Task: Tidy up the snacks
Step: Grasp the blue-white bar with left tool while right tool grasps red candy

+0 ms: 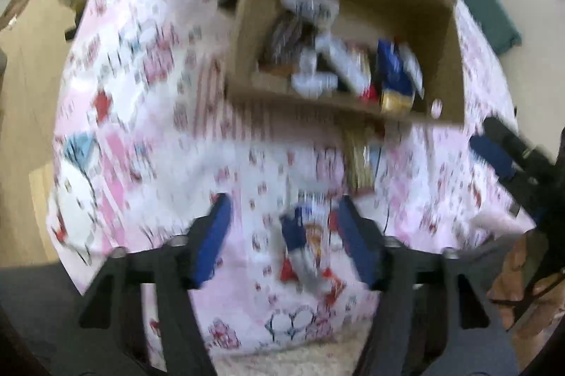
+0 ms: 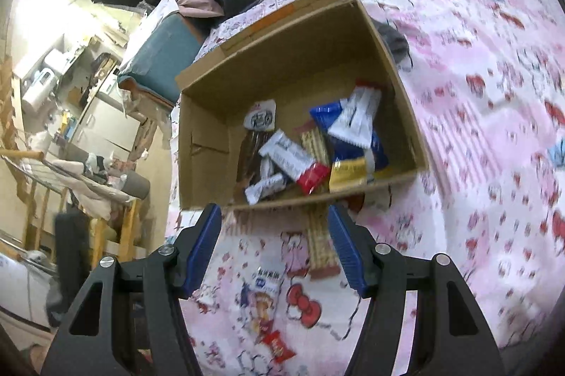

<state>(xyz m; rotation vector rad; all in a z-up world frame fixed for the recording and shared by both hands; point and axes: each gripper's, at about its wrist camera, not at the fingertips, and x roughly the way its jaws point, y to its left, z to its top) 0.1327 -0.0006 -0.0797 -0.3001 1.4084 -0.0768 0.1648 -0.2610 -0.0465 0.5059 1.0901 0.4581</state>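
Your left gripper (image 1: 282, 238) and right gripper (image 2: 275, 248) both hover with fingers released, gripping nothing. Beneath them the bed (image 2: 476, 93) carries the cardboard box (image 2: 282, 51) holding most snacks (image 2: 317, 146). One wafer packet (image 2: 321, 248) and one cartoon-printed packet (image 2: 263, 301) lie outside it, near your right gripper.

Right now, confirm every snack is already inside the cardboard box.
No: a striped wafer pack and a small red packet lie on the pink bedsheet outside the cardboard box.
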